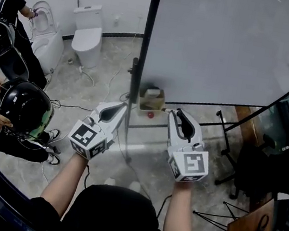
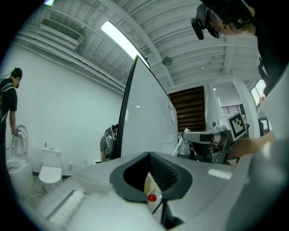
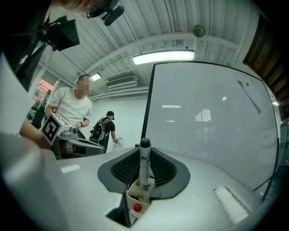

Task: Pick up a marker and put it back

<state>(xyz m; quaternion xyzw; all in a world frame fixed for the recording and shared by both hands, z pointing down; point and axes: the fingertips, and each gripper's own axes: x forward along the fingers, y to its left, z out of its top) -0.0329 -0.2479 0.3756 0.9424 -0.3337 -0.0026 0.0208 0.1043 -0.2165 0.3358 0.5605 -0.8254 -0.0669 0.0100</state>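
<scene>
Pale floor (image 1: 141,166) lies under the scene. Nearest, the left tongs (image 1: 113,111) hang empty with jaws slightly spread, just left of the small holder box (image 1: 152,100). The right tongs (image 1: 183,119), just right of that box, pinch a black-capped marker (image 3: 144,162) upright. Behind the box stands the whiteboard (image 1: 228,44). The pick-up looks done and the return is in hand. It likely calls for centring the marker above the box, lowering it, then releasing.

One marker (image 3: 144,164), one whiteboard (image 1: 228,44), apparently one box (image 1: 152,100).
</scene>
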